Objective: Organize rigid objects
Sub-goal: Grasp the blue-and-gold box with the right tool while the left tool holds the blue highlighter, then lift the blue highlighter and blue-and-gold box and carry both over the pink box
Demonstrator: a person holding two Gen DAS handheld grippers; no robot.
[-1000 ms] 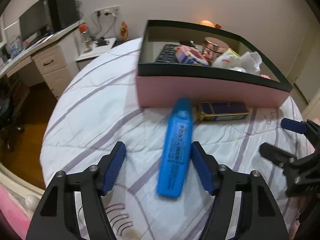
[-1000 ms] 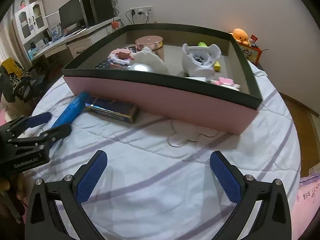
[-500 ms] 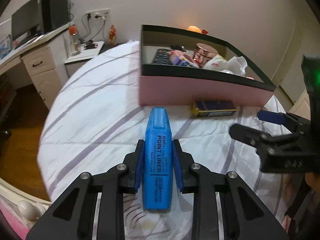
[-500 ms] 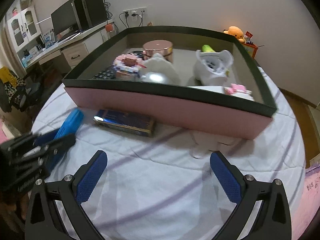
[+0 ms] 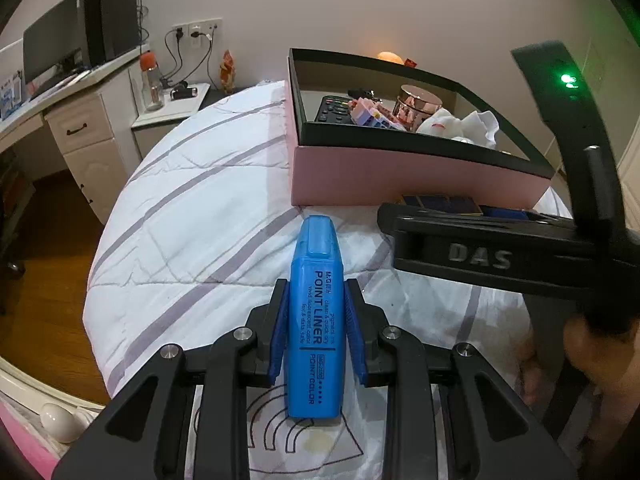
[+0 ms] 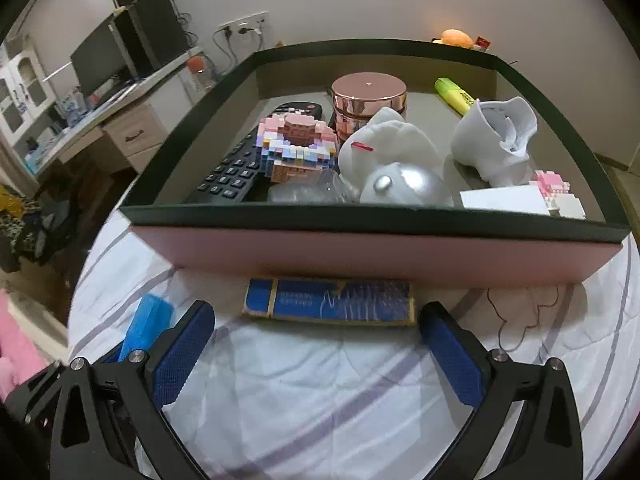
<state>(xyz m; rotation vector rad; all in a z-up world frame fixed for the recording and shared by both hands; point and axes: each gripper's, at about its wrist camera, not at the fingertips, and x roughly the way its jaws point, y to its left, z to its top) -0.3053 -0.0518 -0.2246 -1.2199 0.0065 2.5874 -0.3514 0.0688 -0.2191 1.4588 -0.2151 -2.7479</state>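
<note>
My left gripper (image 5: 316,320) is shut on a blue highlighter (image 5: 317,312) that points away from me over the white striped bedcover; its cap end also shows in the right wrist view as the blue highlighter (image 6: 146,326). My right gripper (image 6: 316,344) stands open just in front of a flat blue and gold box (image 6: 330,301), which lies against the near wall of the pink storage box (image 6: 360,250). In the left wrist view the right gripper's black body crosses at the right and hides most of the blue and gold box (image 5: 440,204) beside the pink storage box (image 5: 400,178).
The storage box holds a remote (image 6: 232,172), a brick model (image 6: 296,148), a copper tin (image 6: 368,96), a yellow highlighter (image 6: 454,96), white soft items and a silver ball. A desk (image 5: 80,120) with a monitor stands at the left beyond the bed's edge.
My left gripper closed on the blue highlighter, which had lain loose between its open jaws. My right gripper swung left and closer until the blue and gold box sat between its fingers.
</note>
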